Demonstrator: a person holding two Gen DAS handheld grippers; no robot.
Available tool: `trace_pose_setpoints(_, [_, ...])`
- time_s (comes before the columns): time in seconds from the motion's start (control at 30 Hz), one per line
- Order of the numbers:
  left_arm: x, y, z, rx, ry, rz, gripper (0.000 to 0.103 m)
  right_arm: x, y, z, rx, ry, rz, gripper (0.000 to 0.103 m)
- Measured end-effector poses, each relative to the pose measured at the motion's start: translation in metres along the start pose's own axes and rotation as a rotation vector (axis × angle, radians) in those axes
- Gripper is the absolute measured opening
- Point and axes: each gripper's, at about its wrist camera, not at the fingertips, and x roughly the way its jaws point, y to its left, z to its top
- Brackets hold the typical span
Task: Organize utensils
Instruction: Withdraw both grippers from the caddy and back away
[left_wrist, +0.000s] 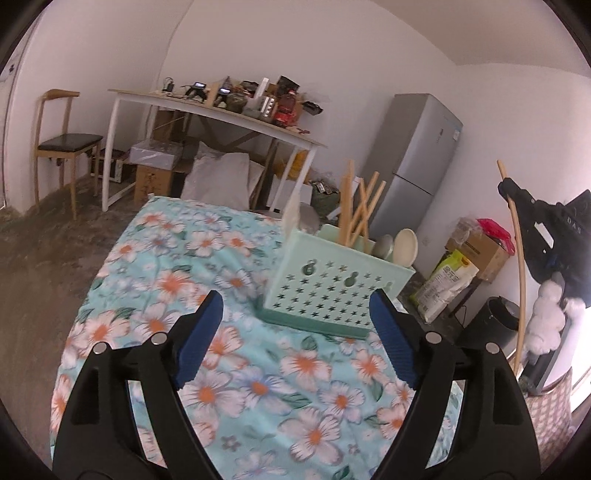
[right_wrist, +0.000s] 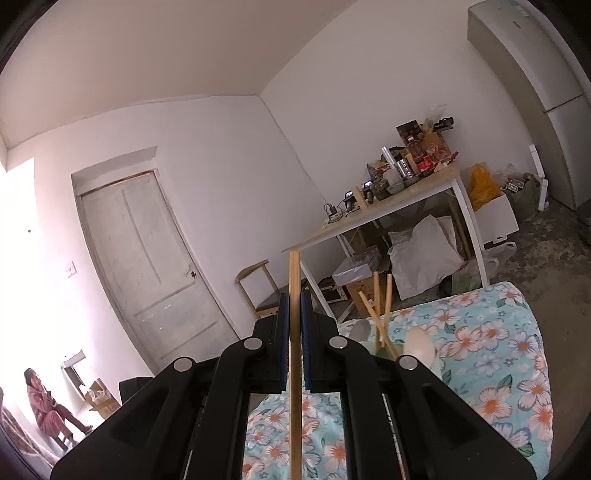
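A mint-green utensil holder (left_wrist: 334, 286) with star holes stands on the floral cloth. Several wooden chopsticks (left_wrist: 360, 208) and two spoons (left_wrist: 404, 242) stand in it. My left gripper (left_wrist: 295, 334) is open and empty, low over the cloth just in front of the holder. My right gripper (right_wrist: 294, 341) is shut on a single wooden chopstick (right_wrist: 294, 350), held upright above the table. It shows at the right edge of the left wrist view (left_wrist: 508, 192), holding the chopstick (left_wrist: 521, 280). In the right wrist view the holder's chopsticks (right_wrist: 380, 314) and a spoon (right_wrist: 419, 345) show past the fingers.
The table carries a light-blue floral cloth (left_wrist: 258, 387). Behind stand a cluttered desk (left_wrist: 221, 110), a wooden chair (left_wrist: 62, 144), a grey fridge (left_wrist: 417, 158), and boxes and bags (left_wrist: 454, 277) to the right. A person (right_wrist: 48, 410) sits at the far left by a door (right_wrist: 147, 258).
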Motion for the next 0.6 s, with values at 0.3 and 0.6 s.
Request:
trace_pose_setpoints(0.3, [-0.014, 0.028, -0.006, -0.060, -0.023, 0.015, 0.078, 0.033, 0.011, 0.029, -0.087, 0.008, -0.048, 0.006])
trace_pose_setpoints(0.6, [-0.019, 0.043, -0.010, -0.097, -0.038, 0.022, 0.078, 0.067, -0.011, 0.072, -0.112, -0.020, -0.120, 0.006])
